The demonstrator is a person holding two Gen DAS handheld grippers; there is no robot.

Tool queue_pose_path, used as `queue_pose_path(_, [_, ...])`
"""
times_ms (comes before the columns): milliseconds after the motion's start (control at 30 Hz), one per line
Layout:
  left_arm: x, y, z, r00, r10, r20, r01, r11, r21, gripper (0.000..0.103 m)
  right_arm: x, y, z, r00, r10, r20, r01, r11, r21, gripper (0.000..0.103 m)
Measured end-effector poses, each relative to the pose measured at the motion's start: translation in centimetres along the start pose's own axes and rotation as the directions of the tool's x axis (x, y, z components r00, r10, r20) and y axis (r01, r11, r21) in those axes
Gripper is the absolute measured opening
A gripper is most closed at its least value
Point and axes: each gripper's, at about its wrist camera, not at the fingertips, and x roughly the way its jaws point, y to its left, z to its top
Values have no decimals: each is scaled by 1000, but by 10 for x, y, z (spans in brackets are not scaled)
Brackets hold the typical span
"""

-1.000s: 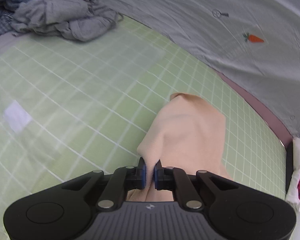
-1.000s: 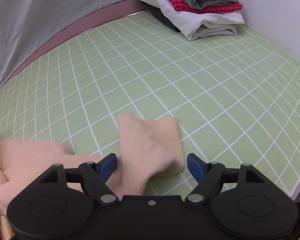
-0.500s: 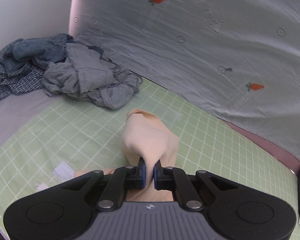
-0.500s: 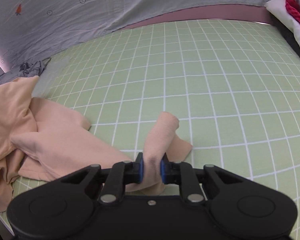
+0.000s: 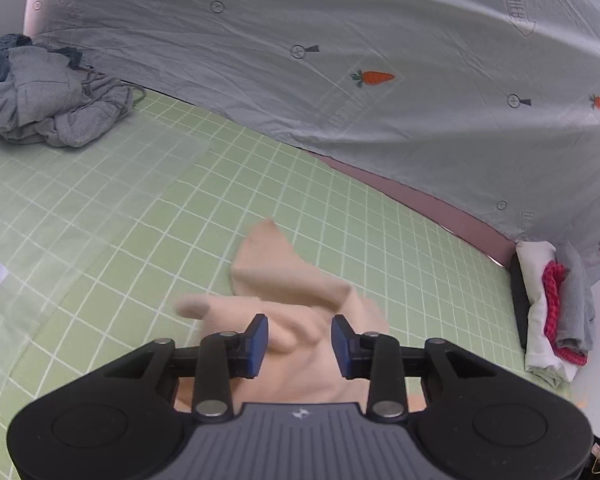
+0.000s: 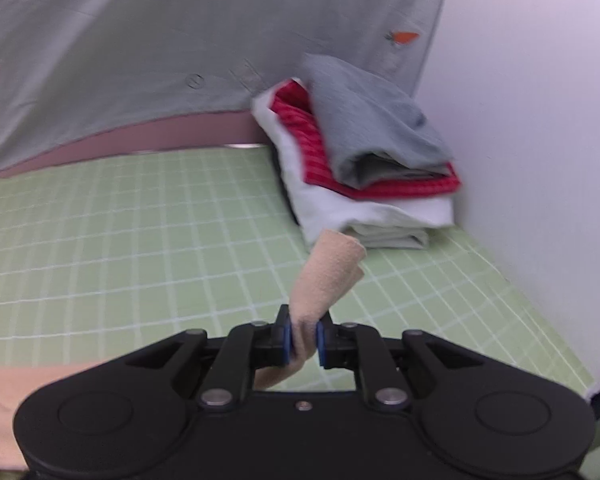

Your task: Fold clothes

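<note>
One peach garment (image 5: 300,320): left gripper (image 5: 299,340) fingers spread above it, right gripper (image 6: 303,338) fingers pinching its corner.

This is a bedroom in a home. A bed with a green checked sheet (image 5: 148,216) fills the scene, a grey carrot-print quilt (image 5: 340,60) lies along it, a stack of folded clothes (image 6: 364,168) sits by the white wall (image 6: 540,120), and unfolded laundry (image 5: 48,108) is heaped at the far corner.

Peach garment (image 5: 300,304) rumpled on green sheet — one end apparently lifted (image 6: 324,276).
</note>
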Motion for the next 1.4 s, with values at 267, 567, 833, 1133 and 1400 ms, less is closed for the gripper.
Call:
queue_pose_path(267, [-7, 70, 10, 984, 180, 3, -177, 970, -167, 46, 3, 56, -36, 987, 135, -93, -133, 991, 24, 64])
queue_pose_path(567, [32, 81, 40, 990, 116, -79, -126, 982, -141, 54, -19, 166, -26, 919, 378, -111, -374, 926, 56, 71])
queue_pose_path(833, [112, 69, 67, 976, -7, -218, -26, 989, -145, 62, -7, 228, 1, 876, 460, -142, -444, 887, 129, 72])
queue_pose_path(1133, [172, 57, 67, 924, -116, -365, 68, 988, -142, 61, 20, 258, 5, 837, 495, -235, -451, 866, 217, 70])
queue_pose_path(1400, [186, 66, 38, 803, -305, -512, 167, 940, -298, 41, 20, 286, -3, 756, 582, -300, -562, 812, 156, 21])
